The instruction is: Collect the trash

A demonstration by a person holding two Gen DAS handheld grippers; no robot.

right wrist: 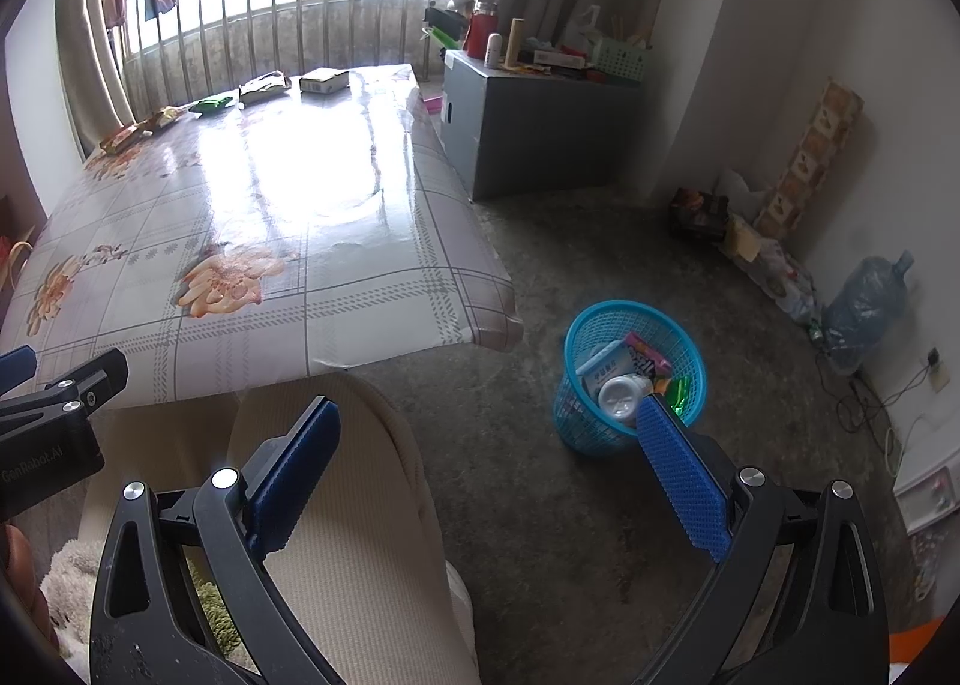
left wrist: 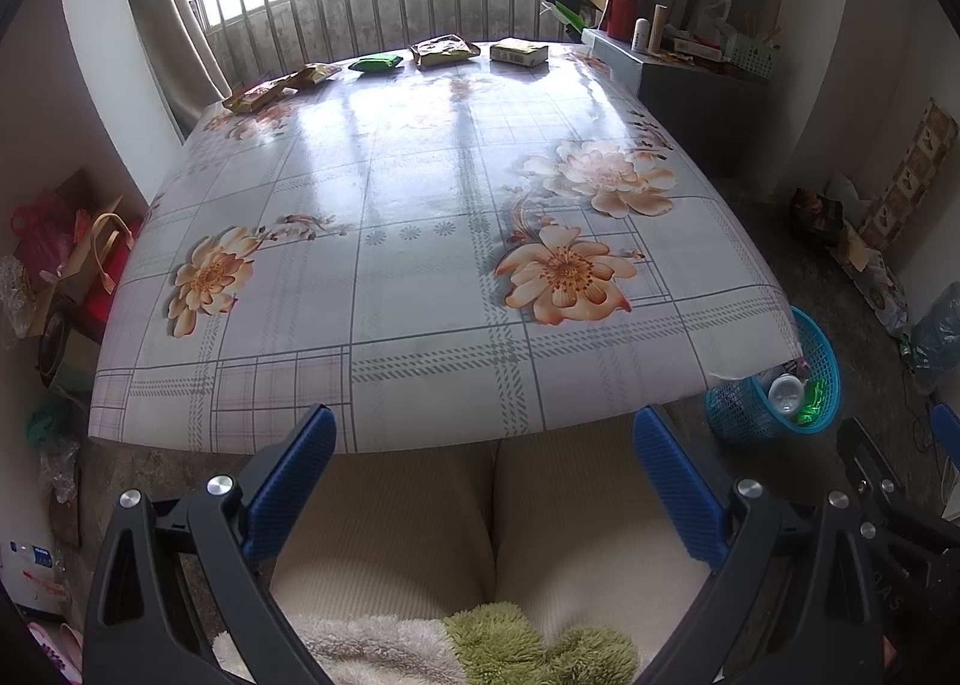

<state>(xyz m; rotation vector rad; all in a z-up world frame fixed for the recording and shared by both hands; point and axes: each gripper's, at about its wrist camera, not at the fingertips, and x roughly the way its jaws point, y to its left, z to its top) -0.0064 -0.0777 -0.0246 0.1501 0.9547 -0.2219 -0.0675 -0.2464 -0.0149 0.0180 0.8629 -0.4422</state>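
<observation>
Both hand-held grippers gape wide, empty.
Left hand-held gripper faces the floral-clothed counter; right hand-held gripper nears the blue mesh plastic wastebasket.

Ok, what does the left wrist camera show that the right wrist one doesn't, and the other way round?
Only the left wrist view shows the bags piled on the floor left of the table and both big flowers at the near edge.

Only the right wrist view shows the whole inside of the basket, the water jug by the wall and the cables.

Both show the table, the five wrappers along its far edge, the grey cabinet, the window bars, and both grippers, left and right, open and empty.
</observation>
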